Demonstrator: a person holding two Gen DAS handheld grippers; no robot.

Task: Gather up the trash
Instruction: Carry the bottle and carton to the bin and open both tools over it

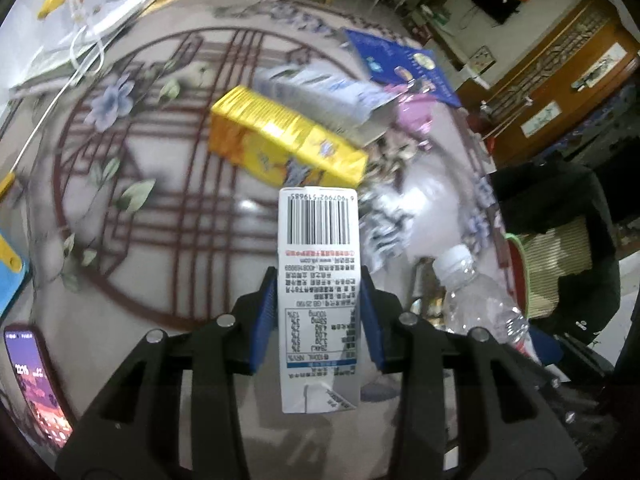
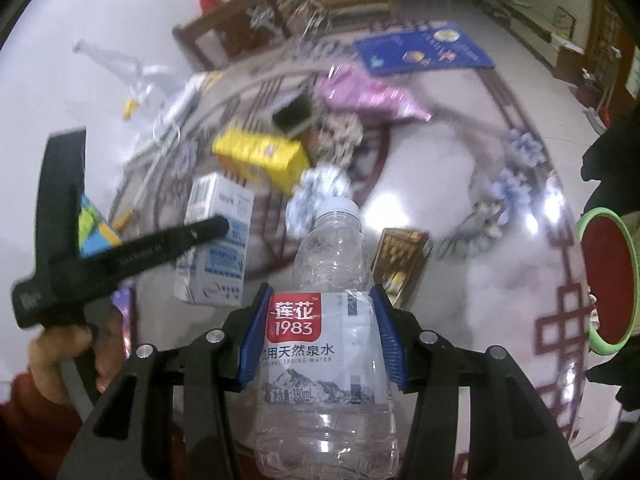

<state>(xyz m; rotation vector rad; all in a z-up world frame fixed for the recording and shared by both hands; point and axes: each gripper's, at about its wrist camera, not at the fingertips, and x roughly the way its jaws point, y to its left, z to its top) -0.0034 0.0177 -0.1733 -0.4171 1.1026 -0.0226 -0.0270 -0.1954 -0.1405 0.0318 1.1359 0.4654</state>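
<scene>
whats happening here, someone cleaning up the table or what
A person is clearing trash off a patterned table with a handheld gripper in each hand. The left gripper is shut on a white milk carton, the right gripper on an empty clear water bottle. A yellow carton, a pink wrapper and other wrappers lie on the table. A green-rimmed bin waits at the right edge.

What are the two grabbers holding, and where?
Left gripper pinches the white milk carton by its sides; right gripper squeezes the clear water bottle around its labelled middle.
</scene>
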